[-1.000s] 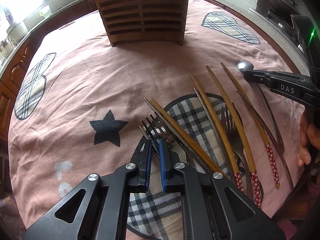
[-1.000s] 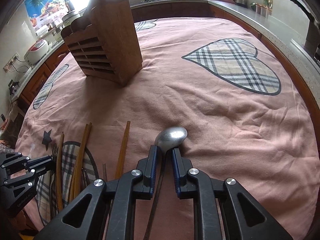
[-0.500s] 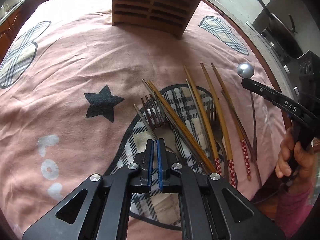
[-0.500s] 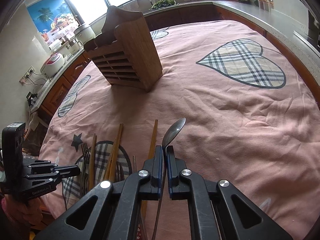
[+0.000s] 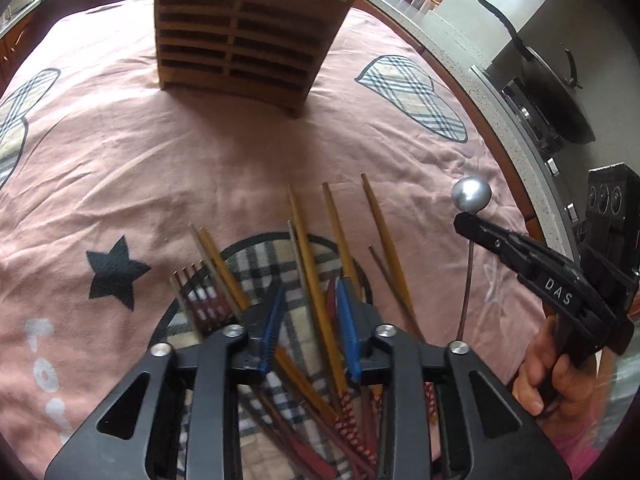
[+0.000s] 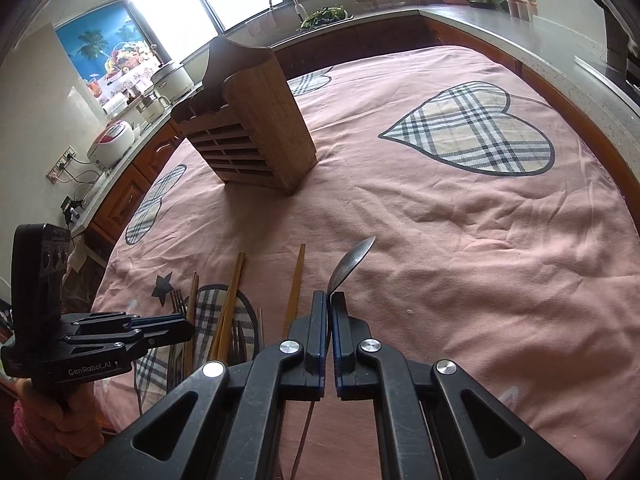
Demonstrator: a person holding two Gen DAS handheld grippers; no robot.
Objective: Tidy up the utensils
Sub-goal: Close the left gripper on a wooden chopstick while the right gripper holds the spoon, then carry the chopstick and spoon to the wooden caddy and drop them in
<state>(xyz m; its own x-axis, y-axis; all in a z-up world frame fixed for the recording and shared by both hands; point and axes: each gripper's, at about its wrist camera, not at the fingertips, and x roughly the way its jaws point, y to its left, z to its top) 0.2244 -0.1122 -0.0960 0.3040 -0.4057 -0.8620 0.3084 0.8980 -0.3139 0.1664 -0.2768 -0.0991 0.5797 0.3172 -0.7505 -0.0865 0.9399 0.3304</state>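
My right gripper (image 6: pixel 329 300) is shut on a metal spoon (image 6: pixel 351 262) and holds it lifted above the cloth, bowl forward; the spoon (image 5: pixel 471 195) and the right gripper (image 5: pixel 464 222) also show in the left wrist view. My left gripper (image 5: pixel 310 300) is open and empty above a pile of wooden chopsticks (image 5: pixel 308 264) and forks (image 5: pixel 196 292) on the plaid patch. The pile also shows in the right wrist view (image 6: pixel 228 312), with the left gripper (image 6: pixel 188 326) over it. A slotted wooden utensil holder (image 5: pixel 244 36) stands upright at the far side (image 6: pixel 256 136).
A pink tablecloth (image 6: pixel 440 240) with plaid hearts covers the round table. Kitchen counters ring the table, with a pan on a stove (image 5: pixel 552 96) to the right, rice cookers (image 6: pixel 116 140) to the left and a sink (image 6: pixel 320 16) at the back.
My left gripper has opened and shifted right over the chopsticks. My right gripper has closed on the spoon and lifted it off the cloth.
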